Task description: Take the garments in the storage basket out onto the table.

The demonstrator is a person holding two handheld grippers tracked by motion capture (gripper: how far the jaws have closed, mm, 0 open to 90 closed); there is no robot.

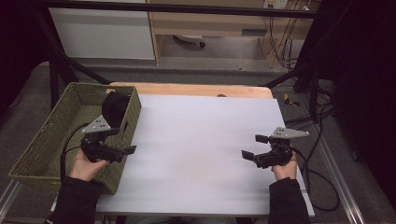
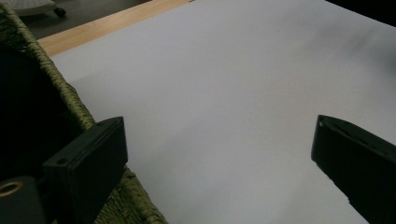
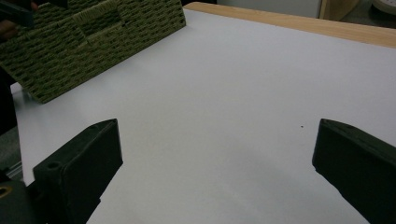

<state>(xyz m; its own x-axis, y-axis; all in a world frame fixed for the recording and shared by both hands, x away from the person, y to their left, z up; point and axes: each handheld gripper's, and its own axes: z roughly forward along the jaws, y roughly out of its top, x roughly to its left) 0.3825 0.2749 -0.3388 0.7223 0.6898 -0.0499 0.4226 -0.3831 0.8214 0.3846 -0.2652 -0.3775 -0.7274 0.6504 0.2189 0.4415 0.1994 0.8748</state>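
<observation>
A green woven basket (image 1: 51, 135) sits at the table's left edge with a black round object (image 1: 114, 108) inside it near the far right wall. My left gripper (image 1: 122, 141) hovers over the basket's right wall, jaws wide apart and empty, pointing toward the white sheet. In the left gripper view the left gripper (image 2: 219, 154) looks along the white surface, the basket (image 2: 79, 109) rim running under its left jaw. My right gripper (image 1: 254, 146) stands open at the right of the table, empty. Ahead of the right gripper (image 3: 217, 158) the basket (image 3: 88, 44) lies far off.
A white sheet (image 1: 201, 149) covers most of the wooden table (image 1: 196, 89). Black frame bars and loose cables (image 1: 322, 116) run along the right side. A cabinet and shelving stand on the floor beyond the table.
</observation>
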